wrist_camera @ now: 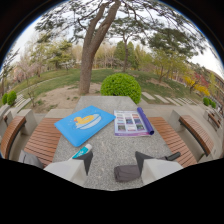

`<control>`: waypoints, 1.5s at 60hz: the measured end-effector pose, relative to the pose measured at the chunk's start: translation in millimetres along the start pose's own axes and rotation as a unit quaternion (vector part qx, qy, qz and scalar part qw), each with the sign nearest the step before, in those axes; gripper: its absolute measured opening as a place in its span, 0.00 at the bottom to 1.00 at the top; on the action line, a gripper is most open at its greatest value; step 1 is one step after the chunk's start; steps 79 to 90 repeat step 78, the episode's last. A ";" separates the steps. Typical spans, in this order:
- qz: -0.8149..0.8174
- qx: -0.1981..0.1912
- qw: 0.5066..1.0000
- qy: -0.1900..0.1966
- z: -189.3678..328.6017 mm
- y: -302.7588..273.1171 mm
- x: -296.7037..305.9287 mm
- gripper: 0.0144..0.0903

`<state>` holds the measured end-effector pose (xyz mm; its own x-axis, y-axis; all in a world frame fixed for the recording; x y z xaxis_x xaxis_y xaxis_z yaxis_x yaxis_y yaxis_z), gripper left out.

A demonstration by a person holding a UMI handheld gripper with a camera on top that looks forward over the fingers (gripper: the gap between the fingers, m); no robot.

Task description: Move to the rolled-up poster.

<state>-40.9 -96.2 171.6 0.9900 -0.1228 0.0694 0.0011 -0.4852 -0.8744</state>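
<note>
One thing matters from where I sit: the rolled-up poster (146, 120) lies ahead of my gripper (114, 161) and a little to its right, on the far half of the stone tabletop (102, 150). It looks like a purple roll hugging the right edge of the printed sheet (131, 123), its long axis running away from me — near end toward the right finger, far end toward the round green bush (121, 87). The fingers stand apart with nothing between them. I judge a forward push, angled slightly right past the dark pouch (126, 173), would close the gap.
</note>
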 end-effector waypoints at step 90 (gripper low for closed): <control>0.001 -0.054 0.998 -0.028 370.5 -47.3 100.1 0.92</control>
